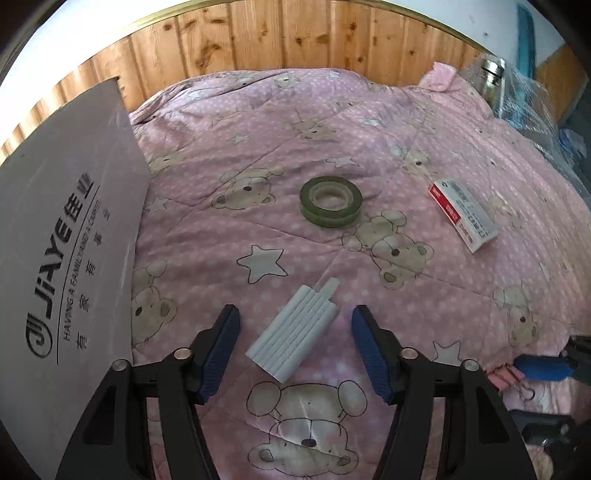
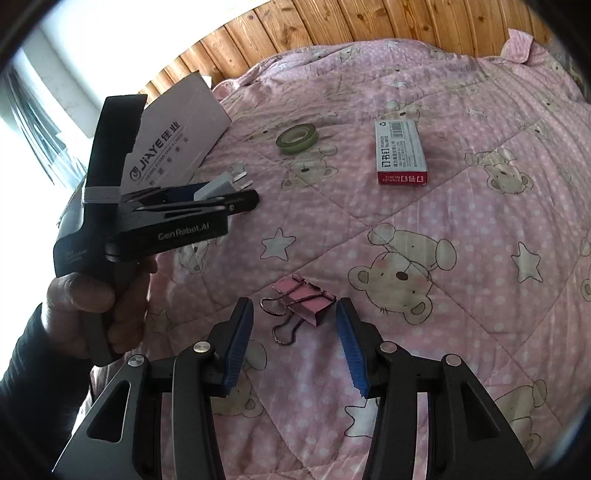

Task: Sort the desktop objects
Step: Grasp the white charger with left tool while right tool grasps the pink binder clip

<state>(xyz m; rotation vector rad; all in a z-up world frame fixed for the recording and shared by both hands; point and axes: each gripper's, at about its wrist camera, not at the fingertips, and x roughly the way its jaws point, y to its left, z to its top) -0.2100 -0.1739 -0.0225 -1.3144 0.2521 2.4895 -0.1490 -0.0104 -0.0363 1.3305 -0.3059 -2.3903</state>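
Left gripper: my jaws stand wide apart, blue pads on either side of a bundle of white sticks that lies flat on the pink bear-print quilt; neither pad touches it. Right gripper: also spread wide, flanking a pink binder clip on the quilt, its wire handles splayed toward my left pad, no contact visible. Roll of green tape: lying flat near the middle of the quilt, beyond the bundle. Red-and-white staple box: flat on the quilt toward its right edge, well apart from the tape. Grey printed cardboard sheet: along the quilt's left edge, lettering upward. Wooden plank headboard: behind the quilt's far edge. From the right wrist view I see a person's hand in a dark sleeve gripping the handle of the left gripper, which sits over the bundle.
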